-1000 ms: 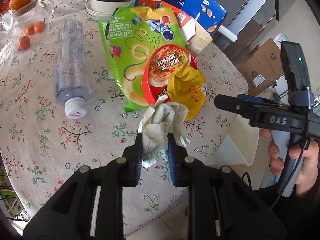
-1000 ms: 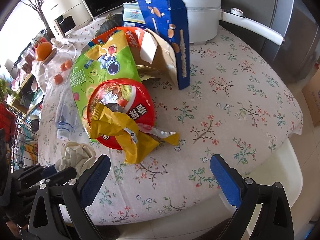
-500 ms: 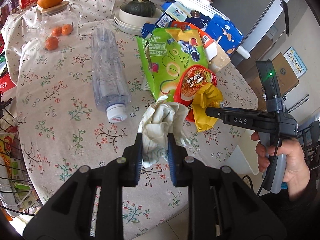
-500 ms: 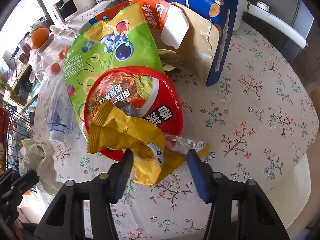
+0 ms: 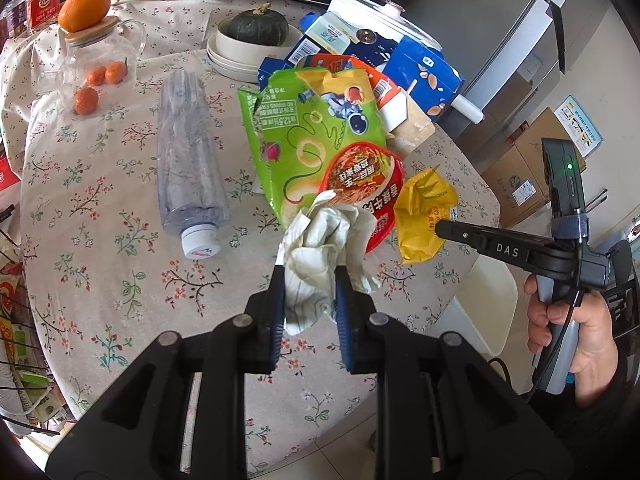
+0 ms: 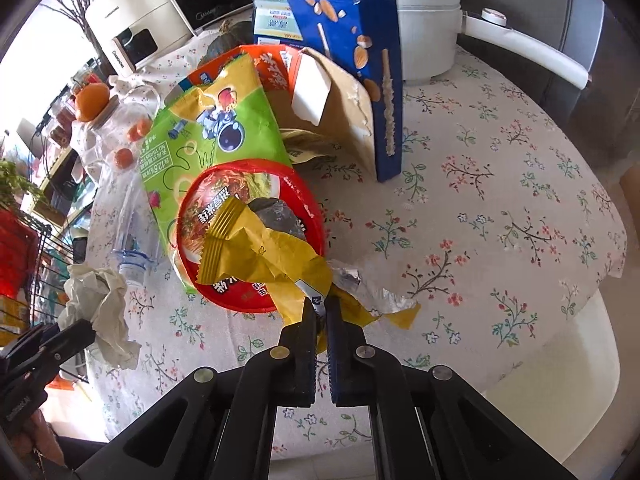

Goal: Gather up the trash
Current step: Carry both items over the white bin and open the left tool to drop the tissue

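Left gripper (image 5: 310, 280): clamped on crumpled white paper tissue (image 5: 328, 240), lifted
Right gripper (image 6: 320, 312): pinching torn yellow foil wrapper (image 6: 272, 256), frame centre
Left: clear plastic bottle (image 5: 188, 168), green snack bag (image 5: 304, 136), red noodle lid (image 6: 224, 216)

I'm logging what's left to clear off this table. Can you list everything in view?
tissue: 1, white, crumpled, in left hand-held gripper
yellow wrapper: 1, pinched by right hand-held gripper, lying over the noodle lid
noodle lid: 1, red, on the chip bag
chip bag: 1, green, table middle
bottle: 1, clear, lying left of the bag
blue boxes: several, torn, behind the bag
oranges: 4, one on a jar lid, far left
squash: 1, dark green, in a bowl
pot: 1, white, far side
table: 1, floral cloth
left hand-held gripper: black, shut on tissue
right hand-held gripper: black, shut on wrapper
hand: 1, holding the right gripper's handle
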A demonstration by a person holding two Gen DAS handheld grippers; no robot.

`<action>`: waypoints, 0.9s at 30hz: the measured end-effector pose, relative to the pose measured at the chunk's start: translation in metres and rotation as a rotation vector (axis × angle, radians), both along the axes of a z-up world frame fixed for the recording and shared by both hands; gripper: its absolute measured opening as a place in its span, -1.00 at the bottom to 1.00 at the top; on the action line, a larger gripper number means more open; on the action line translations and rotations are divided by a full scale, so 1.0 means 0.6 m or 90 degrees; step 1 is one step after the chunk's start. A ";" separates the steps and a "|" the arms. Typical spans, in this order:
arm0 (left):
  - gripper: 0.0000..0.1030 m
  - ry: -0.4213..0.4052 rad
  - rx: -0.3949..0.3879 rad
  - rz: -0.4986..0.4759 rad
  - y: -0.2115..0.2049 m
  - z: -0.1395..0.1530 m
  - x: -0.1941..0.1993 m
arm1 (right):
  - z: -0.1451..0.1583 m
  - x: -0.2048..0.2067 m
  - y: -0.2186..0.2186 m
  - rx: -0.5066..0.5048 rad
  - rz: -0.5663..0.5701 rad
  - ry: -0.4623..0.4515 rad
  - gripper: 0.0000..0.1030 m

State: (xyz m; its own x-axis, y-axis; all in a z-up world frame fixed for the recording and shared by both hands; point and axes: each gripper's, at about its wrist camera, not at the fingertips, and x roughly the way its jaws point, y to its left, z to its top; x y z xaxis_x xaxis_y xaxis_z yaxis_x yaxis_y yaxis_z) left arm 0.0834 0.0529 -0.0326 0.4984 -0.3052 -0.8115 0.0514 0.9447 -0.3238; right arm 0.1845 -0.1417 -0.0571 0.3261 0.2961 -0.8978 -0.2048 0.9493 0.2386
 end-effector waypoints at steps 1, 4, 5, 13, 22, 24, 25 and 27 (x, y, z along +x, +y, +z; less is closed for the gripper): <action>-0.53 -0.003 -0.001 -0.004 -0.009 0.002 0.002 | 0.005 -0.002 -0.010 0.004 -0.005 -0.003 -0.91; -0.53 -0.008 -0.006 -0.022 -0.038 0.006 0.010 | 0.021 -0.012 -0.043 0.013 -0.023 -0.018 -0.91; -0.53 -0.009 -0.007 -0.029 -0.050 0.007 0.013 | 0.026 -0.016 -0.054 0.015 -0.029 -0.022 -0.91; -0.53 -0.013 -0.016 -0.105 -0.172 0.001 0.033 | 0.046 -0.056 -0.196 0.021 -0.102 -0.036 -0.91; -0.53 -0.013 -0.019 -0.228 -0.337 -0.027 0.038 | 0.037 -0.104 -0.349 0.018 -0.198 -0.030 -0.91; -0.53 -0.008 -0.016 -0.255 -0.376 -0.040 0.039 | 0.032 -0.118 -0.380 0.014 -0.216 -0.028 -0.91; -0.53 -0.006 -0.014 -0.267 -0.393 -0.045 0.038 | 0.029 -0.124 -0.392 0.013 -0.223 -0.025 -0.91; -0.52 -0.003 -0.010 -0.290 -0.424 -0.056 0.035 | 0.020 -0.136 -0.417 0.008 -0.239 -0.017 -0.91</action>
State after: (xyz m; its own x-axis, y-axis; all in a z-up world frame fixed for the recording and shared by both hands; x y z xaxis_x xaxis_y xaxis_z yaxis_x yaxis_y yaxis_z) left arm 0.1046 -0.2017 -0.0664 0.3141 -0.5068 -0.8028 0.4627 0.8201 -0.3367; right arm 0.1030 -0.3916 -0.0453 0.4370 0.1618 -0.8848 0.1512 0.9565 0.2496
